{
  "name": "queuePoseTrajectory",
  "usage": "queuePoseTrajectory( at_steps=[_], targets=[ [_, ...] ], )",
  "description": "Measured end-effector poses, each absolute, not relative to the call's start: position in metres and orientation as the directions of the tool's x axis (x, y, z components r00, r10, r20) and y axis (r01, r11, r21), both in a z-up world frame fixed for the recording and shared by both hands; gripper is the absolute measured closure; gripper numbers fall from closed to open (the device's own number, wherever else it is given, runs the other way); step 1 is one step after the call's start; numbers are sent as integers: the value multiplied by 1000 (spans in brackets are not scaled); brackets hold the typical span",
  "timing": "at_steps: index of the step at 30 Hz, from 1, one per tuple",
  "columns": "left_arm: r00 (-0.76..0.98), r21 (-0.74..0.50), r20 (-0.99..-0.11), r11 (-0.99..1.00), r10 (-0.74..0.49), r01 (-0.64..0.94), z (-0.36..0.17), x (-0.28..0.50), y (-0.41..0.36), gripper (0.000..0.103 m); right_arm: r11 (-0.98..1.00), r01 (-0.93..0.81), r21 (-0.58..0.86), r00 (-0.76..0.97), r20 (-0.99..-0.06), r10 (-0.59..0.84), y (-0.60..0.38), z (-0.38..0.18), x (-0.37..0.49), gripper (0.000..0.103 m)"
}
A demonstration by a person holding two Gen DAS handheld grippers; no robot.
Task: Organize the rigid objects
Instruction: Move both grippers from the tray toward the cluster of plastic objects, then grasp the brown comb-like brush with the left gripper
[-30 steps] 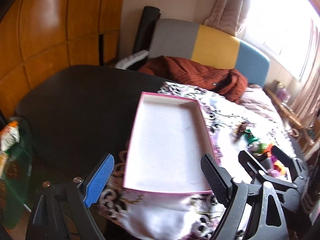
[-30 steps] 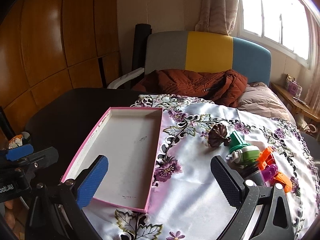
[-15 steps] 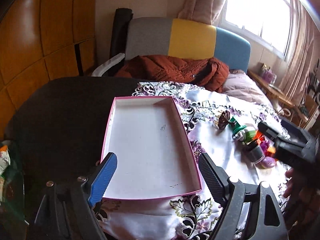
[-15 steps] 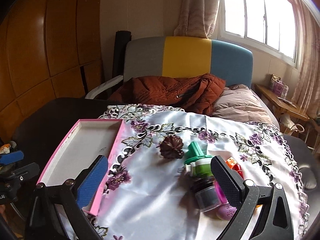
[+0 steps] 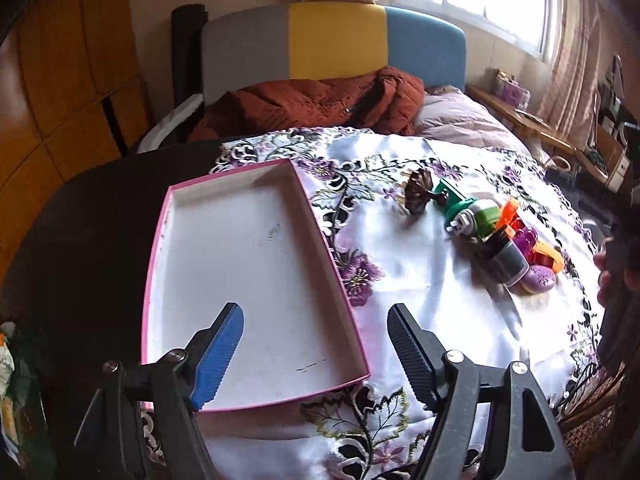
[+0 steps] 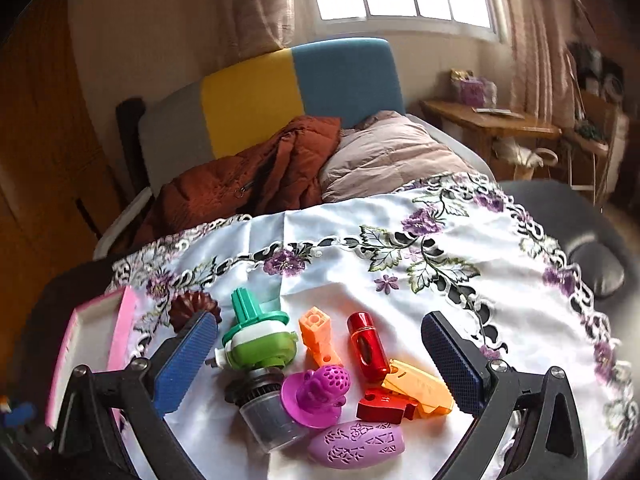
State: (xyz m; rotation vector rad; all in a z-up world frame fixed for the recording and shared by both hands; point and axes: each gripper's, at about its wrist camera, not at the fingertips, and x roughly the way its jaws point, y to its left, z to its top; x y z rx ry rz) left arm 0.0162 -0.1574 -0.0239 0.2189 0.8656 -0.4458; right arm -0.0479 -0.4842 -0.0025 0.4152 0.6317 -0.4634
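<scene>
An empty pink-rimmed white tray lies on a floral tablecloth; its corner shows in the right wrist view. My left gripper is open and empty above the tray's near right edge. My right gripper is open and empty above a pile of plastic objects: a green and white piece, an orange block, a red cylinder, a purple knobbed piece, a lilac oval, a clear grey jar and a dark brown ridged mould. The pile also shows in the left wrist view.
The cloth covers a dark round table. Behind it stands a grey, yellow and blue sofa with a rust jacket and a beige quilt. A wooden shelf stands at the right under the window.
My right gripper has swung right from the tray to above the pile of plastic objects. My left gripper has shifted right along the tray's near edge. Both stayed open.
</scene>
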Motion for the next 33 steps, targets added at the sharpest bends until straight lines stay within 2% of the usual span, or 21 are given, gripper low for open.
queuePoseTrajectory(
  at_steps=[3, 6, 8, 12, 14, 16, 18, 26, 30, 33],
  targets=[
    [525, -44, -778, 864, -344, 501, -26, 20, -170, 27, 766, 566, 305, 715, -644, -272, -499, -5, -57, 0],
    [483, -113, -769, 832, -419, 543, -26, 27, -185, 20, 721, 589, 365, 715, -651, -254, -511, -8, -64, 0],
    [472, -121, -758, 807, -451, 577, -23, 30, -199, 19, 697, 596, 398, 715, -658, -236, -516, -11, -65, 0],
    [398, -172, -769, 761, -501, 626, -26, 48, -228, 19, 671, 604, 430, 710, -673, -208, -524, -17, -66, 0],
    [388, -160, -781, 758, -489, 632, -31, 59, -241, 17, 665, 604, 439, 711, -673, -202, -526, -17, -67, 0],
    [376, -163, -795, 765, -476, 624, -36, 72, -251, 6, 665, 601, 444, 713, -674, -195, -527, -18, -66, 0],
    [349, -179, -806, 760, -477, 624, -41, 85, -262, 2, 666, 595, 449, 715, -675, -183, -527, -19, -65, 0],
    [298, -229, -832, 780, -468, 583, -54, 136, -306, 6, 697, 566, 441, 720, -676, -157, -521, -18, -59, 0],
    [287, -239, -845, 797, -452, 554, -64, 159, -326, 11, 707, 563, 429, 715, -681, -156, -520, -19, -57, 0],
    [274, -244, -855, 808, -440, 537, -72, 171, -338, 18, 704, 571, 423, 710, -685, -165, -521, -19, -56, 0]
  ],
)
